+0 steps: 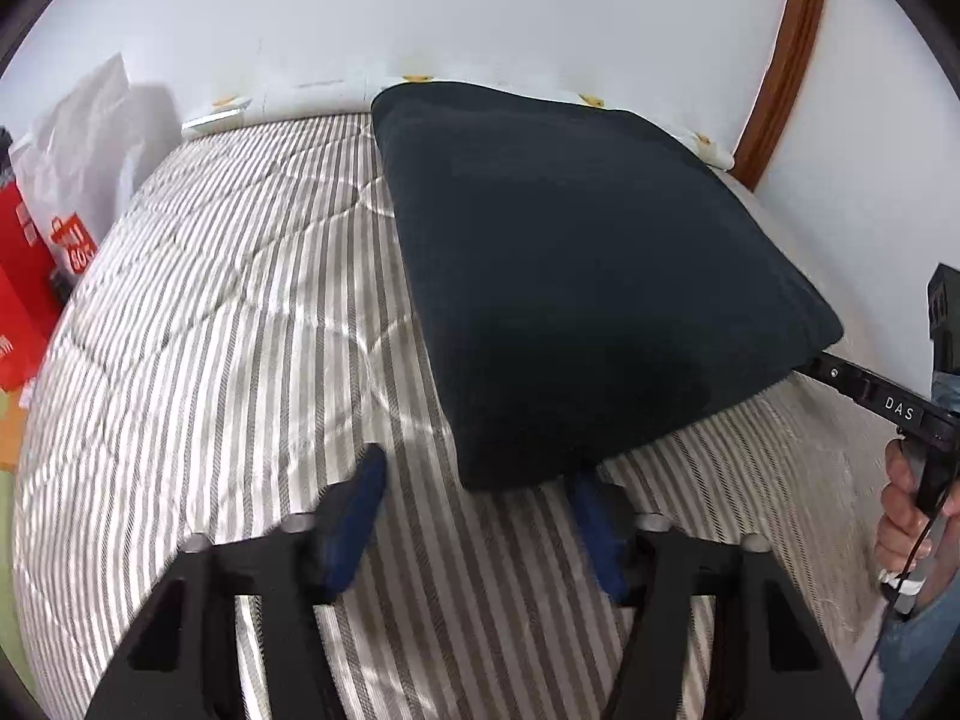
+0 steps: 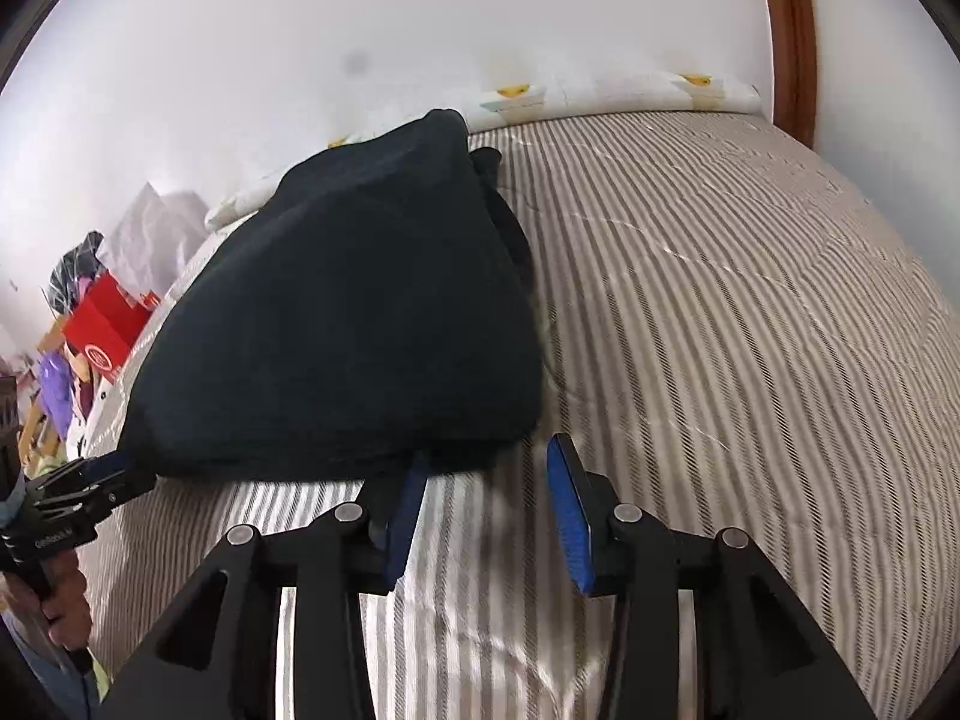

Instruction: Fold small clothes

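A dark navy folded garment lies on the striped bedspread. My left gripper stands open at its near corner: the cloth's tip hangs between the blue pads and covers the top of the right one. In the right wrist view the same garment fills the left half. My right gripper is open at its near right corner, the left pad's tip tucked under the cloth edge, the right pad clear of it. Each gripper shows in the other's view: the right one and the left one, both at the garment's edge.
Red boxes and a white bag are piled off the bed's left side. A white wall runs behind, with a patterned pillow along it and a wooden door frame at the right. A hand holds the right gripper's handle.
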Tool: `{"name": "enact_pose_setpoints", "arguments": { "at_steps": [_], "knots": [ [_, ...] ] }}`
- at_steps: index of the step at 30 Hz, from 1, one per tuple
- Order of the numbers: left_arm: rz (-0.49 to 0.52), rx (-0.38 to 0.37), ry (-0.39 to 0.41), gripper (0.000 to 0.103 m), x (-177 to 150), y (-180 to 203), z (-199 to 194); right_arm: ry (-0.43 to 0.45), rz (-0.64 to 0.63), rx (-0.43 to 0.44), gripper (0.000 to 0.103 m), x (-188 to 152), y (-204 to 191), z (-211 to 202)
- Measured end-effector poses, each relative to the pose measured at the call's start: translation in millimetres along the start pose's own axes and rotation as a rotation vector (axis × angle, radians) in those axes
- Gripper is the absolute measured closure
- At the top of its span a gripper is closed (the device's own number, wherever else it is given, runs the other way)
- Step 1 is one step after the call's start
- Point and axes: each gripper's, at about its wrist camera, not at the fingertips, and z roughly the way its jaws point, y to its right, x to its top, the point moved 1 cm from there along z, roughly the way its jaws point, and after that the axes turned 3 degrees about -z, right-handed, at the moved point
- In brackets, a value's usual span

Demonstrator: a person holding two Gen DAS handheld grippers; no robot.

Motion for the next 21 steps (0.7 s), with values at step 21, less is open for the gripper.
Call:
{"name": "enact_pose_setpoints", "arguments": {
  "at_steps": [21],
  "knots": [
    [-0.056,-0.002,0.017,0.091,16,-8,7,0.006,-0.025,0.007,0.092,16,-8,16]
  ]
}}
